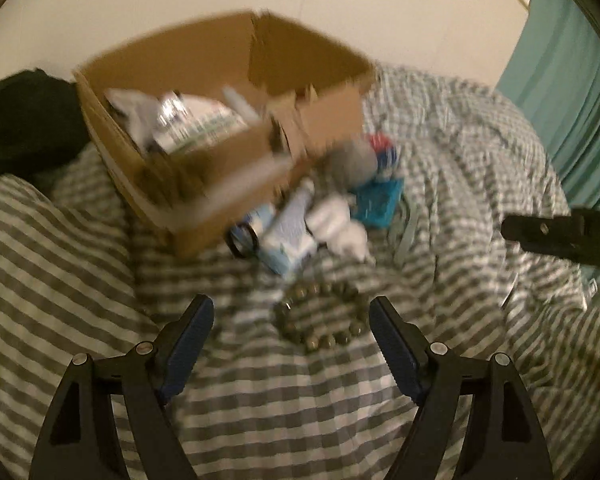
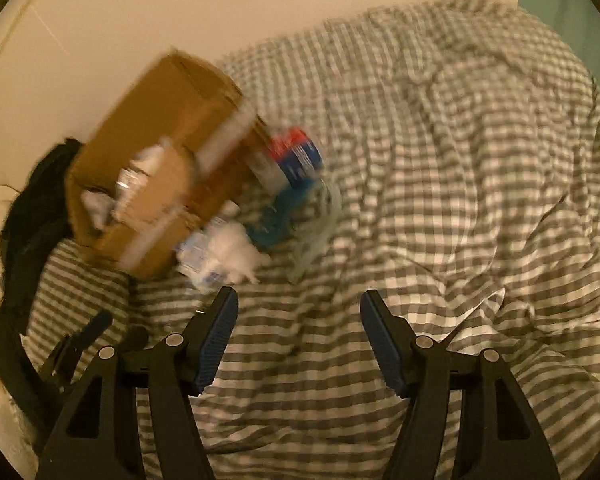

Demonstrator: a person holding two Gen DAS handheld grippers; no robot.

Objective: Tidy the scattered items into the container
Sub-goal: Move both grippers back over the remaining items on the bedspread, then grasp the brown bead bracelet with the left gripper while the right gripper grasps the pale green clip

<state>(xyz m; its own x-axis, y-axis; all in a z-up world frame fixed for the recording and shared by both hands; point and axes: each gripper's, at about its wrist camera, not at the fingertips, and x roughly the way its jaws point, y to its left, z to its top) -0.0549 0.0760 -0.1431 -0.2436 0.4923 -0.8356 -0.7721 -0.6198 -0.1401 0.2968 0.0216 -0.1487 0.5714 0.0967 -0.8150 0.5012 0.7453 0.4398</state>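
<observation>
Looking through the left wrist, the cardboard box (image 1: 204,132) already holds some packets, while a bead bracelet (image 1: 320,316) lies before the left gripper (image 1: 291,320), wide open and empty. Through the right wrist, the right gripper (image 2: 299,312) gapes empty too; a white wad (image 2: 236,258) and blue packet (image 2: 284,208) remain on the checked bedcover (image 2: 440,200) beside the box.

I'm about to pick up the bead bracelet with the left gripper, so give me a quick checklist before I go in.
1. Left gripper open: ok, jaws wide.
2. Bead bracelet between the fingers: ok, though it lies nearer the right finger.
3. Bracelet free of other items: ok, it lies alone on the checked bedding.
4. Cardboard box open on top: ok, items already inside.
5. Right gripper empty: ok, open.
6. Sharp view: not ok, both are blurred.
</observation>
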